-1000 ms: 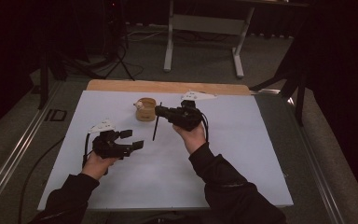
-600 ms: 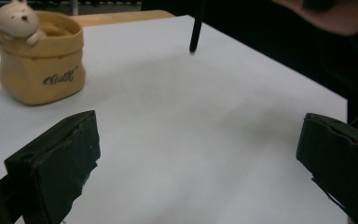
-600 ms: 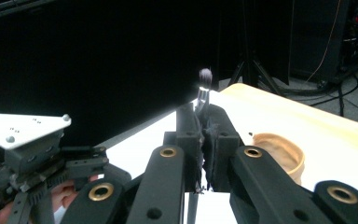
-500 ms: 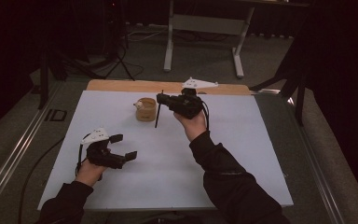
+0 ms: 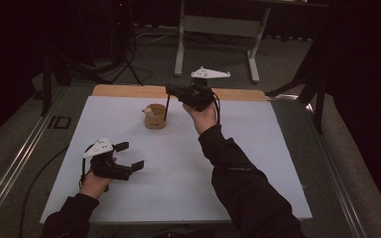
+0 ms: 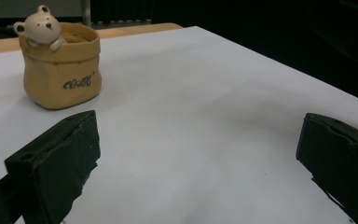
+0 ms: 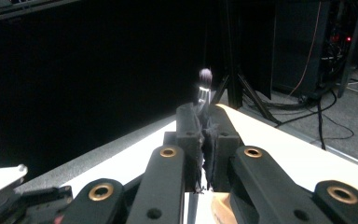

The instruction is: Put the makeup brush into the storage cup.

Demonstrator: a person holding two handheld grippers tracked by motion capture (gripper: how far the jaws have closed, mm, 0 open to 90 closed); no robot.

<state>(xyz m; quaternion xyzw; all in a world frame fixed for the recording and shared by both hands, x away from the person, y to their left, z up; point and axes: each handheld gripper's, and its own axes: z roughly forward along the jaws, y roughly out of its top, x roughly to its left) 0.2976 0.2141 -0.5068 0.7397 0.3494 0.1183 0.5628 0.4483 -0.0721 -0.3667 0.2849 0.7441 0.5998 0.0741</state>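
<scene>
While the left gripper (image 5: 127, 156) idles low over the white table (image 5: 258, 163), jaws wide apart and empty, the right gripper (image 5: 170, 89) stays out of this: it's clamped on a thin makeup brush (image 5: 167, 107), hanging handle-down over the bear-figure pot (image 5: 155, 116), probably lining up the drop.

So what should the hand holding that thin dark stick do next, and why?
Probably lower it straight down. The right gripper is shut on the brush, which hangs upright with its lower end at the mouth of the bear pot. Easing down should seat it inside before letting go.
</scene>
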